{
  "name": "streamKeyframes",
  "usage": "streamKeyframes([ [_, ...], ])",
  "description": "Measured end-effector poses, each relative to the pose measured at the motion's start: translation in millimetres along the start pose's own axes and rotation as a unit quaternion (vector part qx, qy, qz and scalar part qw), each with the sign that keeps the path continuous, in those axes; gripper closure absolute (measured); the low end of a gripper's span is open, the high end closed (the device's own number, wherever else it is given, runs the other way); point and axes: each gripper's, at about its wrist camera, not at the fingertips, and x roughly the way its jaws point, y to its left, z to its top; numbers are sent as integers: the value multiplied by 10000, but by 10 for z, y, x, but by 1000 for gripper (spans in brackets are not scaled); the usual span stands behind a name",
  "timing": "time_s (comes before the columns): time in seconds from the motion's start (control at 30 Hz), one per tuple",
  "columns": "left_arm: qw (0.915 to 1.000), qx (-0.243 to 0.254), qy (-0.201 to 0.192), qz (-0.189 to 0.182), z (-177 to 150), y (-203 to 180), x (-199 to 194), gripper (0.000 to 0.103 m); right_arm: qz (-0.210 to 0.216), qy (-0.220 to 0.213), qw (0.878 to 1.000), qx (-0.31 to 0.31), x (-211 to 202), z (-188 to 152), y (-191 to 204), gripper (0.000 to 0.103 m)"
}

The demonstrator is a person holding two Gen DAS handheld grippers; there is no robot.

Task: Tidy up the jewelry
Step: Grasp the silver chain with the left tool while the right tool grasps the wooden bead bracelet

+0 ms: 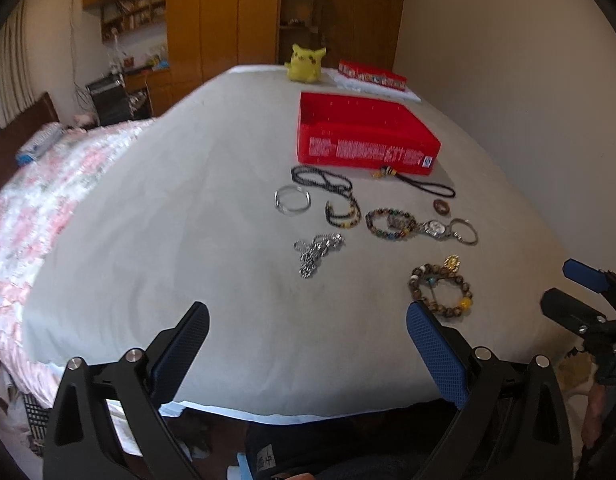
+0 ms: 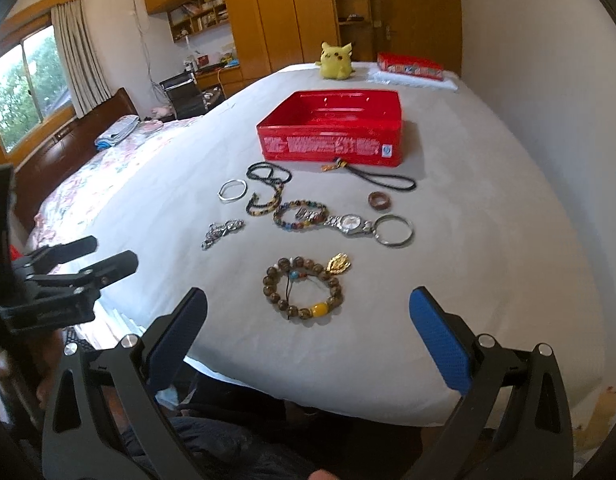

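While both tongs [image 1: 308, 344] [image 2: 308, 320] gape wide, round wooden-bead bracelet [image 2: 302, 288] lies near glossy red tin [image 2: 331, 128].

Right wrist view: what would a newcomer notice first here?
The open red box stands out mid-bed on the grey sheet, empty as far as its inside shows. Jewelry is scattered in front of it, nearest the wooden bead bracelet between the open right gripper fingers. A yellow plush toy sits at the far edge.
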Motion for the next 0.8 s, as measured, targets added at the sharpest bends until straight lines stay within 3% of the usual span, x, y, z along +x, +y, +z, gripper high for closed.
streamKeyframes([
  [0.03, 10000, 6, 40, -47, -2, 33, 74, 4, 79, 25, 10000, 41, 48, -10, -28, 10],
  [0.07, 9999, 20, 86, -118, 4, 49, 140, 4, 144, 68, 9998, 71, 92, -14, -51, 27],
  [0.13, 9993, 28, 186, -325, 15, 76, 305, 5, 306, 332, 9989, 152, 241, -26, -97, 52],
  [0.2, 9987, 102, 253, -441, 29, 68, 470, 5, 488, 602, 9967, 260, 423, -56, -153, 54],
  [0.33, 9980, 269, 405, -413, 63, 45, 761, 7, 433, 826, 9953, 259, 673, -101, -204, 59],
  [0.37, 9978, 317, 445, -374, 78, 39, 832, 10, 413, 866, 9950, 270, 720, -107, -225, 64],
  [0.5, 9958, 436, 752, -277, 127, 29, 1186, 24, 379, 984, 9938, 343, 888, -102, -321, 66],
  [0.8, 9953, 771, 586, 77, 234, -47, 1351, 23, 274, 1055, 9940, 56, 1130, -75, -284, 66],
])
